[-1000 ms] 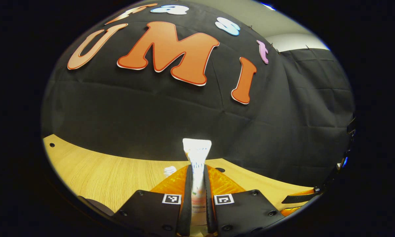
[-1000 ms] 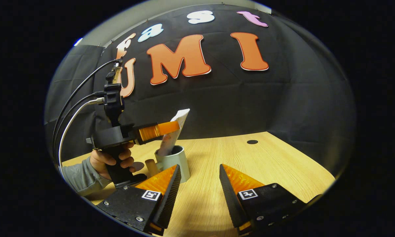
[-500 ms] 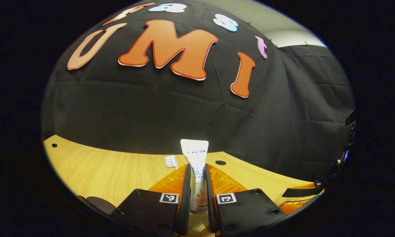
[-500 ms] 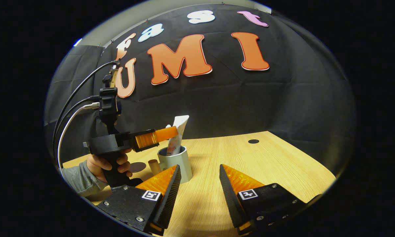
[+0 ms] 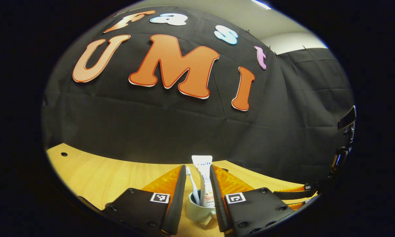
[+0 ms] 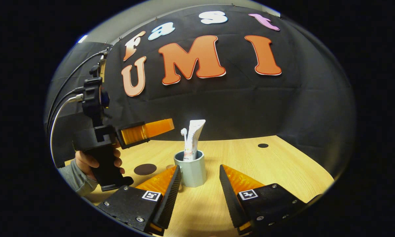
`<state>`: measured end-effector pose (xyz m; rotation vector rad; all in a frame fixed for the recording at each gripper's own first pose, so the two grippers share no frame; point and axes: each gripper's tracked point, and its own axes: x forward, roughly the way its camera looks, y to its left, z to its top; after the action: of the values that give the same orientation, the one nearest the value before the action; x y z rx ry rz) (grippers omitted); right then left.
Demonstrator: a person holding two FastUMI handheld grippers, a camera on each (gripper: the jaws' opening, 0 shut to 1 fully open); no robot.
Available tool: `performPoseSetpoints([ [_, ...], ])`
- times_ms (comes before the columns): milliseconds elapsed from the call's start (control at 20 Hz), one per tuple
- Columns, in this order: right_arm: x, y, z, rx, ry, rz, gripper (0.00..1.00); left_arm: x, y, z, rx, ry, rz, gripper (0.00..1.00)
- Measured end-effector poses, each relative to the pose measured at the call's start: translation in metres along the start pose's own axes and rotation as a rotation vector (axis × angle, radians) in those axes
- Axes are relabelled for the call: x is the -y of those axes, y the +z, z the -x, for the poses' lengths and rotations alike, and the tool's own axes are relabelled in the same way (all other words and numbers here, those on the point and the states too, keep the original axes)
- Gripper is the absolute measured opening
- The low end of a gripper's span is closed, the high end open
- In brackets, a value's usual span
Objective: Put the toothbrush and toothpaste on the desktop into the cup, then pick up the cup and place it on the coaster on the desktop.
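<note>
A pale grey-green cup [image 6: 190,170] stands upright on the wooden desktop [image 6: 269,171]. In it stand the white toothpaste tube [image 6: 192,138] and the toothbrush [image 6: 184,133], head up. My left gripper [image 6: 151,129], held by a hand [image 6: 95,161], hovers open just left of the tube and touches nothing. In the left gripper view the cup [image 5: 197,210], toothbrush [image 5: 192,184] and tube [image 5: 204,179] sit beyond my left gripper [image 5: 197,168]. My right gripper [image 6: 199,167] is open, with the cup just beyond its fingertips. A dark round coaster [image 6: 145,169] lies left of the cup.
A small tan stub [image 6: 170,167] shows beside the cup, half hidden by my finger. The desktop has a round hole [image 6: 263,145] at the back right. The black cloth wall stands close behind the desk. My right gripper [image 5: 307,191] shows at the far right of the left gripper view.
My left gripper opened, let go of the toothpaste tube and drew back left of the cup. The tube now stands in the cup by itself. My right gripper stayed open.
</note>
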<state>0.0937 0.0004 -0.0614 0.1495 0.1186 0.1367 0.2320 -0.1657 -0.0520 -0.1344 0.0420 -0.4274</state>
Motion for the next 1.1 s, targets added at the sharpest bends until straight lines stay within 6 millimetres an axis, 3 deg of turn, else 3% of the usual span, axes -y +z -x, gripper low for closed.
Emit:
performPoseSetpoints([
  [200,-0.015,0.006,-0.007,-0.030,0.003,0.012,0.71,-0.019,0.008,0.026,-0.028,0.063,-0.096,0.80],
  [250,-0.019,0.008,-0.008,-0.038,0.001,0.020,0.71,-0.024,0.012,0.033,-0.024,0.078,-0.108,0.83],
  [450,-0.035,0.020,-0.011,-0.053,0.007,0.062,0.71,-0.042,0.023,0.062,-0.012,0.117,-0.108,0.89],
  [700,-0.048,0.029,-0.018,-0.083,-0.002,0.091,0.71,-0.064,0.021,0.096,-0.032,0.142,-0.108,0.95],
  [1100,-0.061,0.027,-0.040,-0.207,-0.008,0.073,0.71,-0.097,0.028,0.144,-0.049,0.204,-0.149,0.95],
])
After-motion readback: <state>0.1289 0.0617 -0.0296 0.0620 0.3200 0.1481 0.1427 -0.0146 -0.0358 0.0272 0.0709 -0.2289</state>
